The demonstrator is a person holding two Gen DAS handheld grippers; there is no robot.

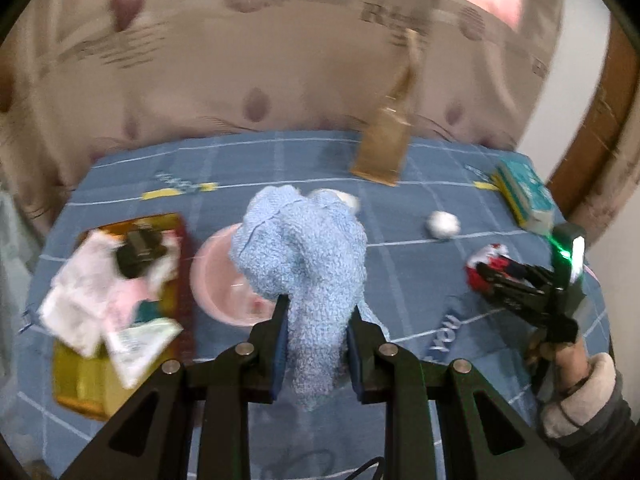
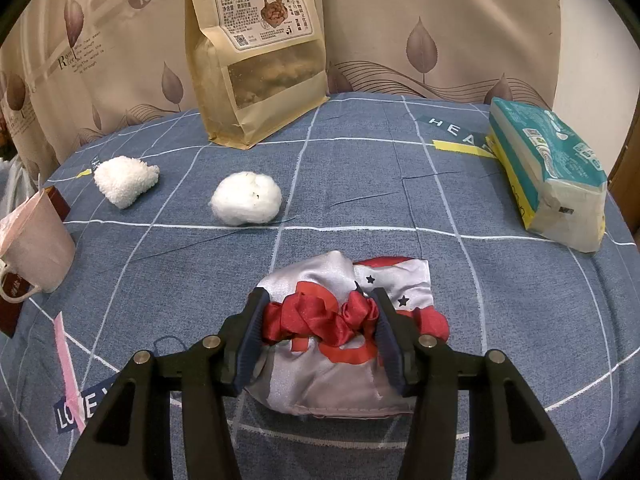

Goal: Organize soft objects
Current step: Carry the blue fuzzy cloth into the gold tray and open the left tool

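My left gripper [image 1: 318, 312] is shut on a fluffy light-blue cloth [image 1: 304, 252] and holds it up above a pink bowl [image 1: 224, 280]. My right gripper [image 2: 320, 312] straddles the red ribbon bunch of a white and red satin pouch [image 2: 340, 344] lying on the blue checked sheet [image 2: 380, 184]; its jaws stand apart with the pads touching the ribbon on both sides. The right gripper with the pouch also shows in the left wrist view [image 1: 486, 270]. A white cotton ball [image 2: 246, 204] and a white fluffy piece [image 2: 126, 184] lie further back on the left.
A brown snack bag [image 2: 260, 48] stands at the back against the curtain. A teal tissue pack [image 2: 548, 172] lies at the right edge. A pink mug [image 2: 34, 240] stands at the left. A yellow box [image 1: 120, 312] stuffed with cloths and packets sits left of the bowl.
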